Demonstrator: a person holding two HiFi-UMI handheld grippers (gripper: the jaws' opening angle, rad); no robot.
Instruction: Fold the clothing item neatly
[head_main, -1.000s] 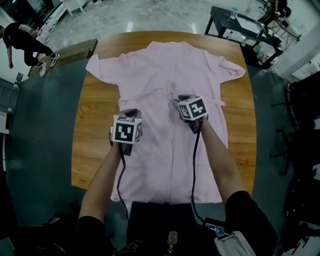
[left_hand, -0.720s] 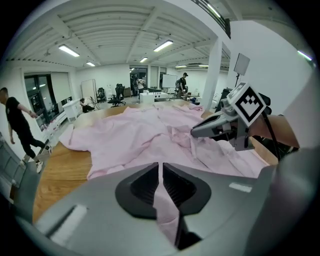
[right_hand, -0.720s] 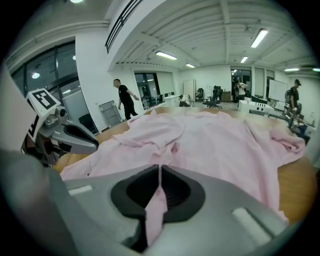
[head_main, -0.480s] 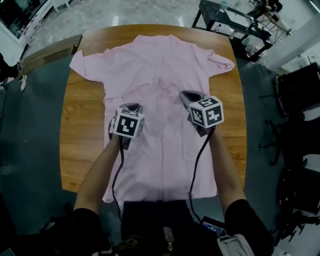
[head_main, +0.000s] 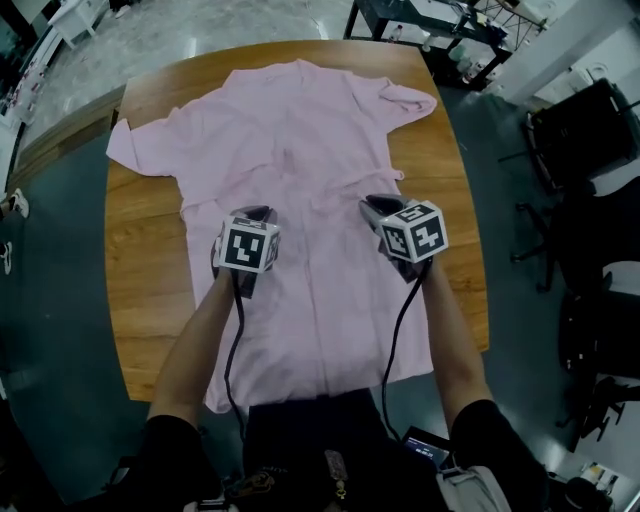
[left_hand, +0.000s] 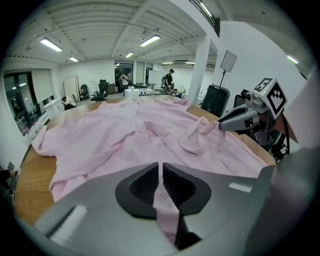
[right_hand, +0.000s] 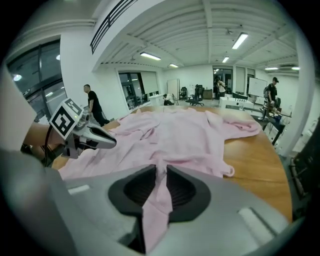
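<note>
Shirt (head_main: 300, 140): pink, spread flat on table (head_main: 140, 290), centre frame, collar toward the top.
Left gripper (left_hand: 160, 170): clenched on a shirt fold, left of centre.
Right gripper (right_hand: 161, 172): jaws have just been opening slightly, with a shirt fold pinched between them, right of centre.

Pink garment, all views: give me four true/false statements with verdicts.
1. The pink garment lies spread on the wooden table. True.
2. The left hand-held gripper is empty. False: its jaws are shut on a fold of the pink fabric.
3. The right hand-held gripper has pink fabric between its jaws. True; the jaws have just been opening slightly, but the fabric is pinched there.
4. The garment is already folded in half. False: it lies opened out flat, with no fold made yet.
</note>
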